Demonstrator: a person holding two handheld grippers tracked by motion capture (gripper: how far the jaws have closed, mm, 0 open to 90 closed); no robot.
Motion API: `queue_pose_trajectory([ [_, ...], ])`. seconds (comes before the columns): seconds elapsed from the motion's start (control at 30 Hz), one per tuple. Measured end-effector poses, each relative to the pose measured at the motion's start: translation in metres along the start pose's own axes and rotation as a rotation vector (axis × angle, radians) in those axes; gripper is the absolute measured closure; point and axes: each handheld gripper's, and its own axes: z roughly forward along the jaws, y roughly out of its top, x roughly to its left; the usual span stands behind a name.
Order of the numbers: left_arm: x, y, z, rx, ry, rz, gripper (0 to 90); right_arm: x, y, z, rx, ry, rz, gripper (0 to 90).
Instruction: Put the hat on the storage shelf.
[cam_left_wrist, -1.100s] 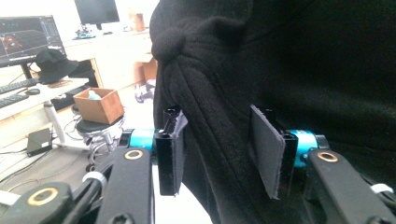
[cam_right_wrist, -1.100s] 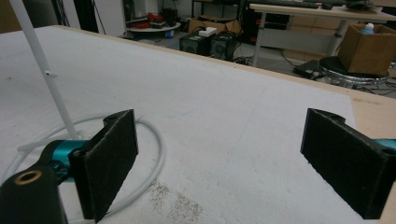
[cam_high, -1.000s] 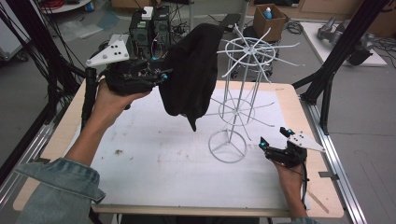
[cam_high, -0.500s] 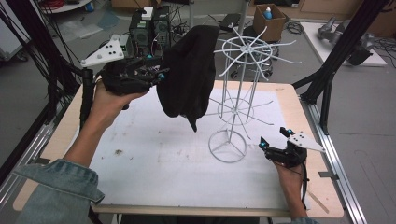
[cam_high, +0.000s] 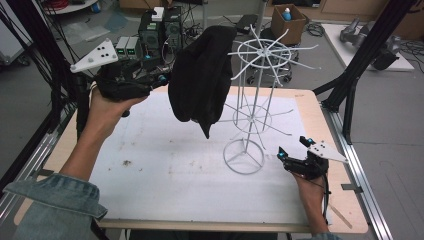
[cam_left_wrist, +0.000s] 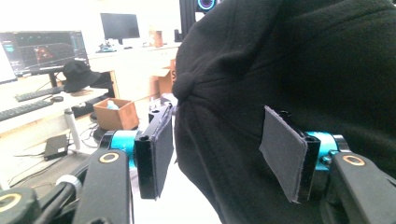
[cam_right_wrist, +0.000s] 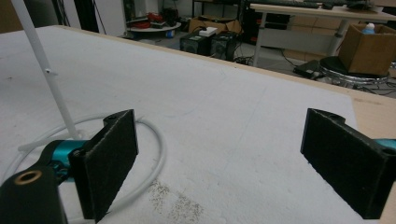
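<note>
A black cap (cam_high: 202, 75) hangs in the air over the back left of the table, just left of the top ring of a white wire rack (cam_high: 255, 100). My left gripper (cam_high: 165, 80) is shut on it. In the left gripper view the cap (cam_left_wrist: 280, 70) bulges between the two pads of my left gripper (cam_left_wrist: 219, 154), with its top button showing. My right gripper (cam_high: 292, 147) rests low at the right, open, beside the rack's base ring (cam_high: 244, 157). In the right gripper view, nothing is between the jaws of my right gripper (cam_right_wrist: 233, 158); the base ring (cam_right_wrist: 154, 140) and pole (cam_right_wrist: 46, 70) lie to its left.
A white mat (cam_high: 165, 185) with a few dirt specks covers the wooden table. Black frame posts (cam_high: 360, 75) rise at the table's right and left. Electronics boxes (cam_high: 160, 30) and a cardboard box (cam_high: 290, 17) sit on the floor beyond the far edge.
My left hand has drifted slightly left and the cap has risen a little beside the rack's top. The right gripper has stayed put.
</note>
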Motion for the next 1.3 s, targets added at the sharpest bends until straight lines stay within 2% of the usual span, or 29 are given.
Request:
queue_pose_trajectory([
  [0.3,0.004,-0.007,-0.019,-0.003,0.062,-0.003,38.1,0.000,0.000,0.000,-0.004,-0.002,0.004,10.3],
  [0.7,0.003,-0.029,-0.041,0.013,0.157,0.004,31.3,-0.001,0.000,0.000,-0.002,-0.001,0.008,10.3],
  [1.1,0.000,-0.055,-0.056,0.015,0.261,0.012,19.7,0.001,0.001,0.001,-0.005,-0.001,0.003,10.3],
  [1.3,-0.001,-0.075,-0.062,0.036,0.289,0.005,19.1,0.001,0.001,0.001,0.000,0.000,0.004,10.3],
])
